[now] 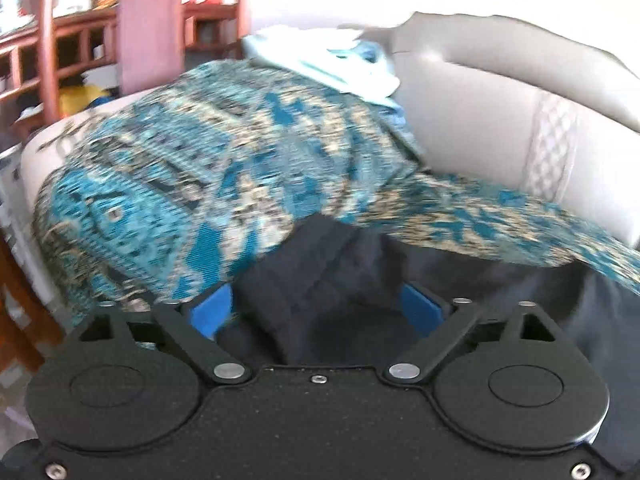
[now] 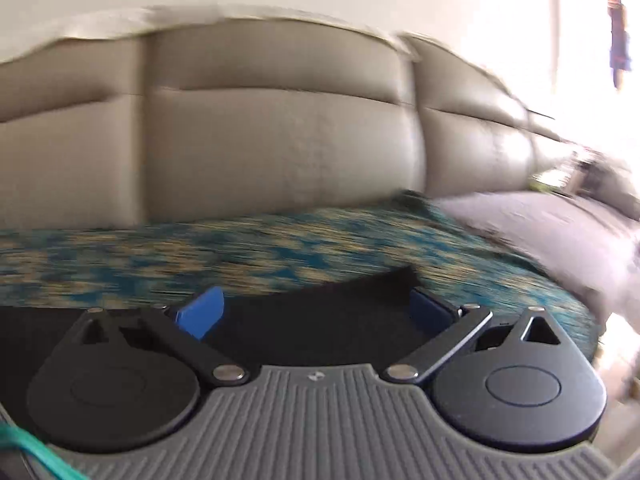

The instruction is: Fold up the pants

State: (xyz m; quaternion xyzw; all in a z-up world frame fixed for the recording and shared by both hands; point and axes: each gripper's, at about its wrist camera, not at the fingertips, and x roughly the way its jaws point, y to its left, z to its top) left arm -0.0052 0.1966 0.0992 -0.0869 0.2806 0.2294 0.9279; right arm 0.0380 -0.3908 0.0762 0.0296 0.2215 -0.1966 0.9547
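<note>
The dark navy pants (image 1: 320, 268) lie on a teal patterned cover (image 1: 192, 168) over a beige sofa. In the left wrist view a bunched fold of the pants sits between the two blue fingers (image 1: 212, 312) of my left gripper (image 1: 316, 304), whose jaws stand wide apart. In the right wrist view the pants (image 2: 320, 312) spread flat between the blue fingers (image 2: 202, 314) of my right gripper (image 2: 316, 308), also wide apart. A pants corner (image 2: 408, 274) points up near the right finger. Both views are blurred.
The sofa backrest (image 2: 280, 140) rises just behind the cover. Folded light blue cloths (image 1: 332, 60) rest on the sofa arm. A grey cushion (image 2: 540, 232) lies at the right. Wooden chairs and a table (image 1: 60, 48) stand behind the sofa at the left.
</note>
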